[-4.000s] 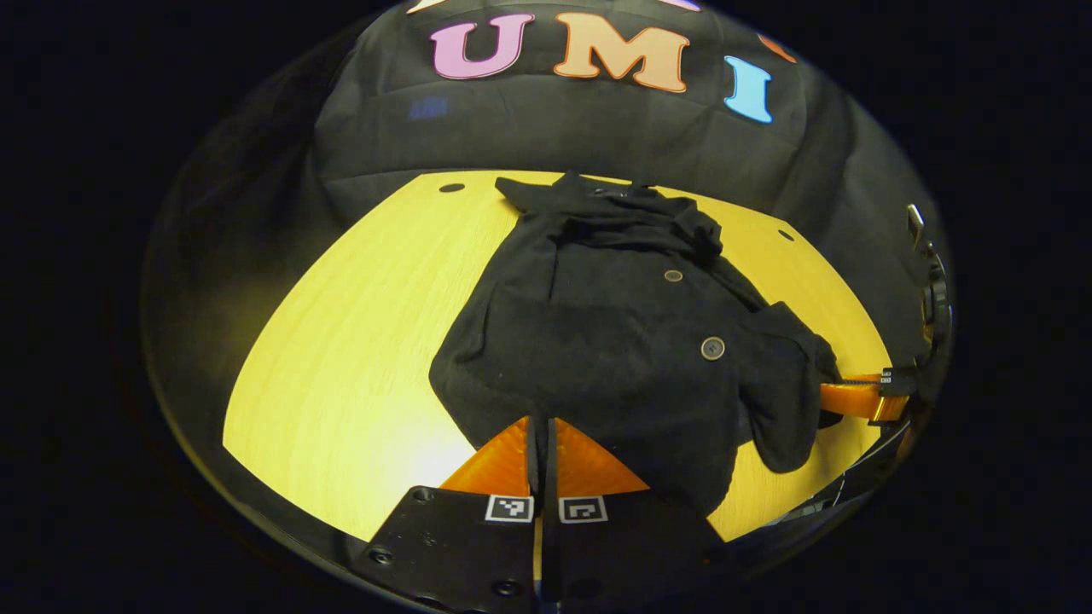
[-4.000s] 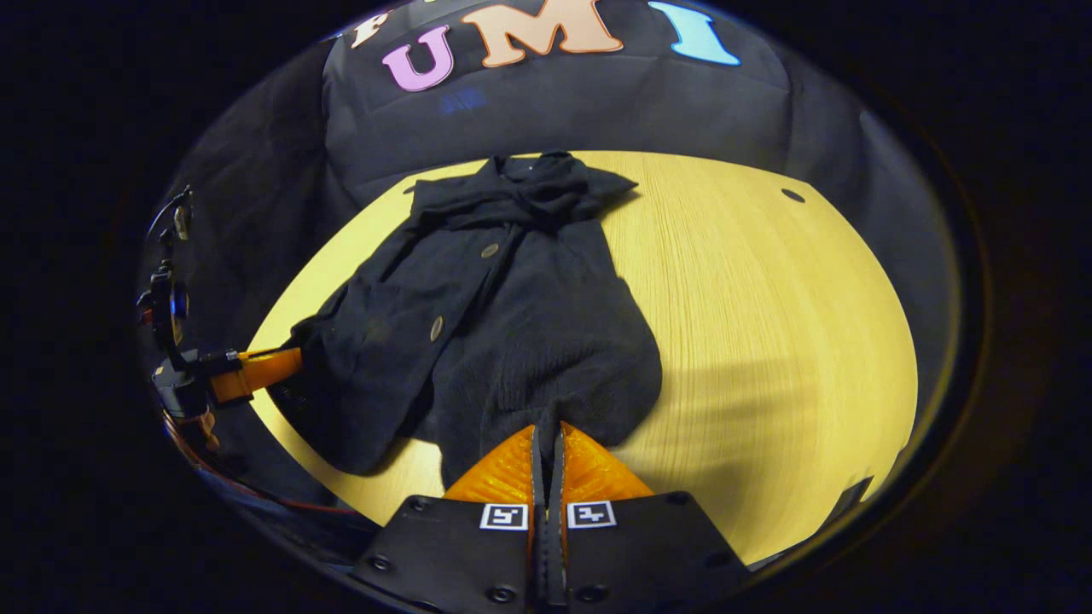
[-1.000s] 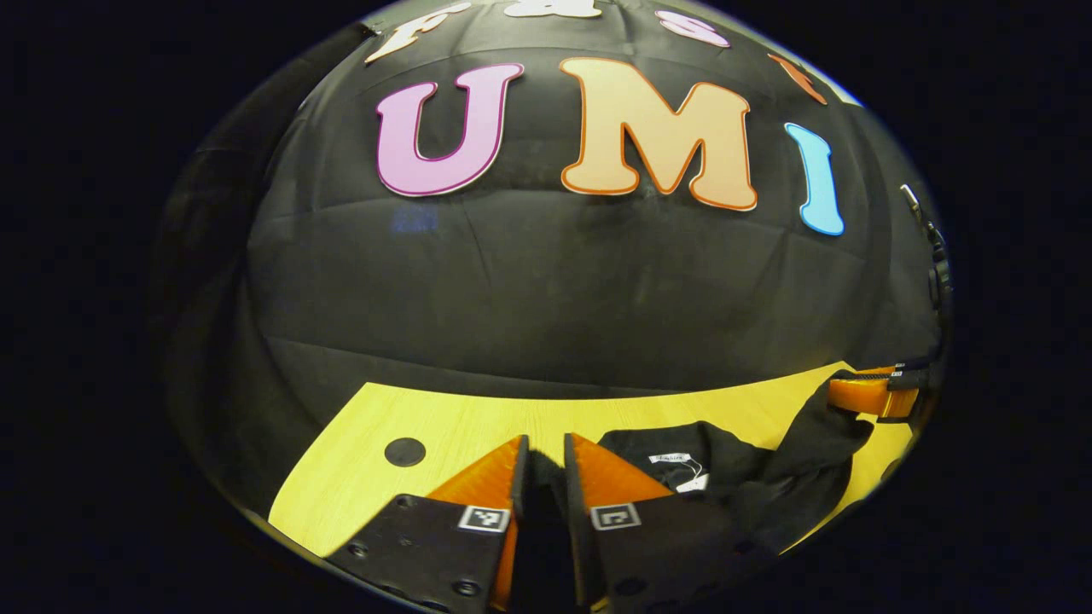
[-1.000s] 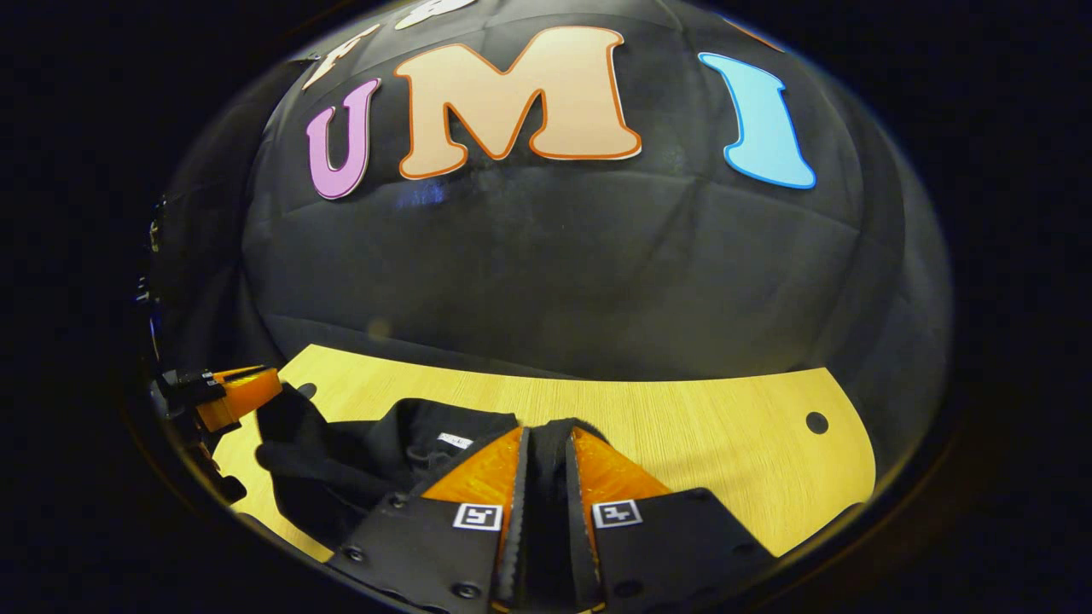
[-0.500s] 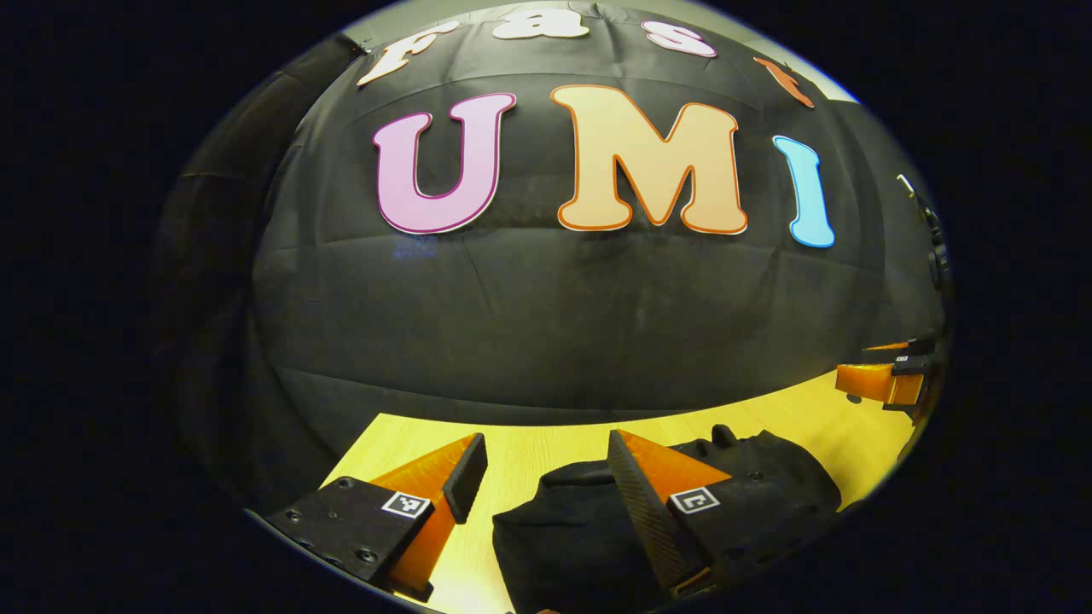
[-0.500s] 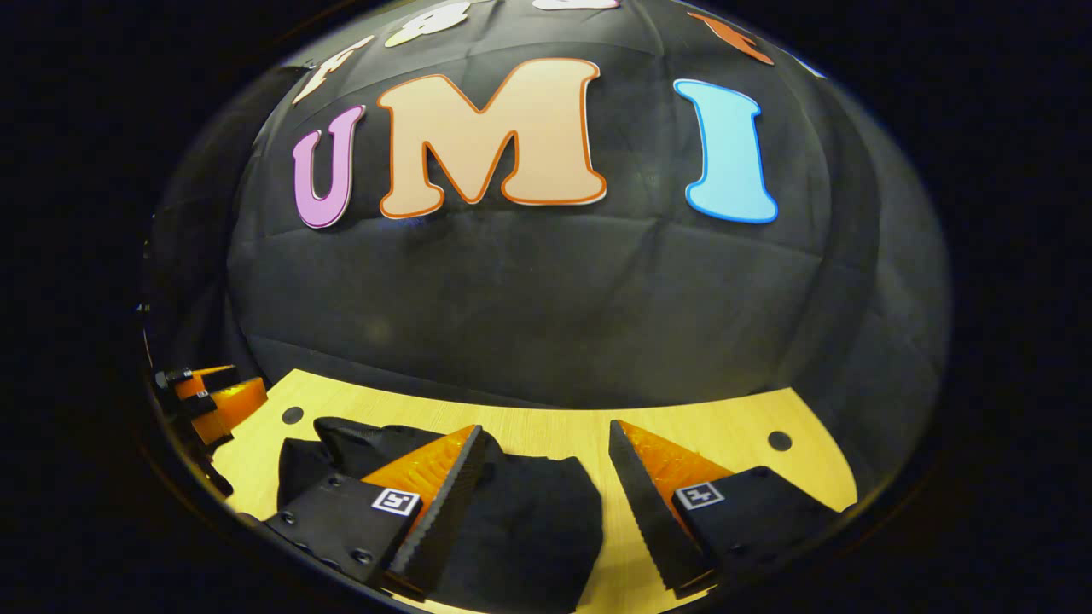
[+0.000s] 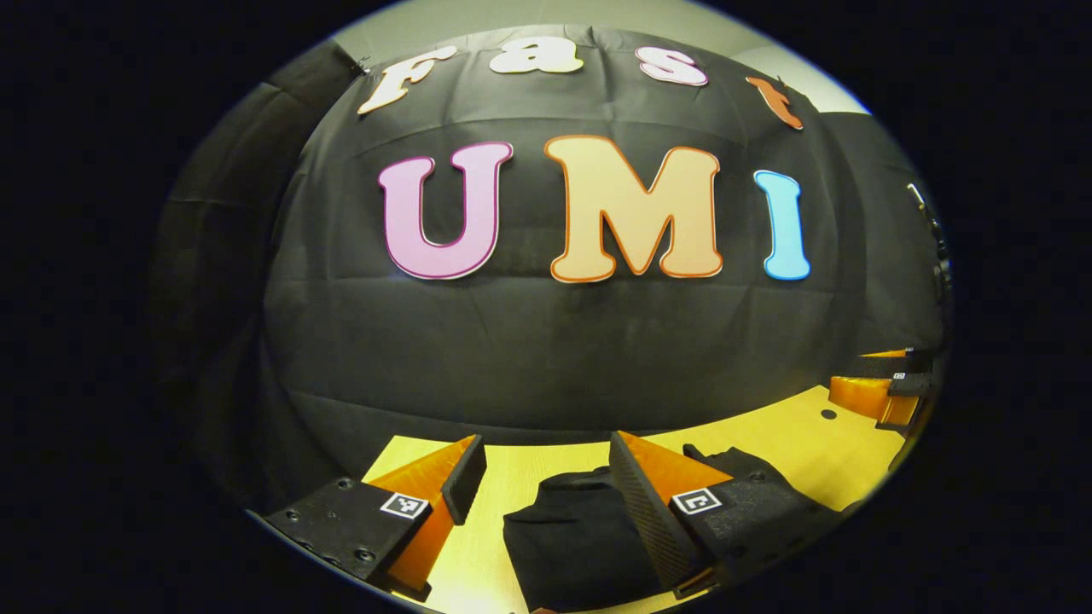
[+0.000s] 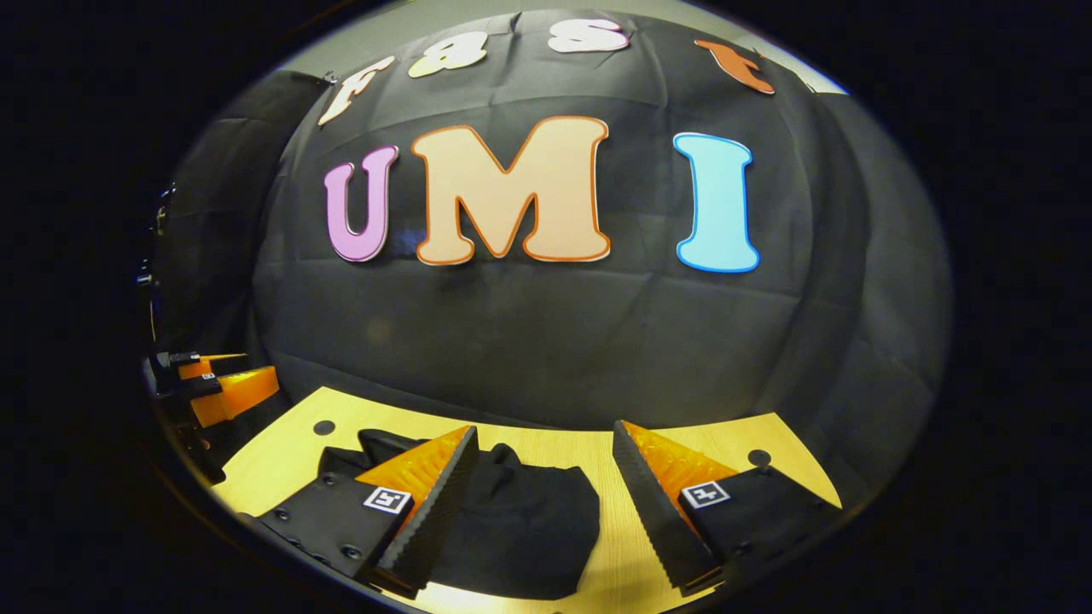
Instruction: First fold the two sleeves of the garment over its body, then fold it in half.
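Left gripper [image 7: 546,477], in the left gripper view: spread wide, fingers [image 7: 444,486] well apart, nothing pinched between them. Raised over the table [image 7: 512,465], tilted toward the booth wall. Below and between the two fingers, the folded garment [image 7: 572,537], a dark bundle lying flat on the yellow wood; its right part hidden behind the right-hand finger, contact there impossible to judge. Off at the right rim, the right gripper [image 7: 870,384] seen from the side, near a small dark hole [image 7: 827,414] in the tabletop.

Right gripper [image 8: 546,473], in the right gripper view: likewise gaping wide, holding nothing, hanging above the table [image 8: 751,477]. Garment [image 8: 520,520] down on the wood, folded into a compact dark heap, mostly under and beside the left-hand finger [image 8: 426,495], reaching partway into the gap; bare wood between its edge and the other finger. At the left rim, the left gripper [image 8: 217,384] side-on, fingers parted. Two round holes in the tabletop, one near the garment's far corner [image 8: 324,426], one by the right-hand finger [image 8: 759,458].
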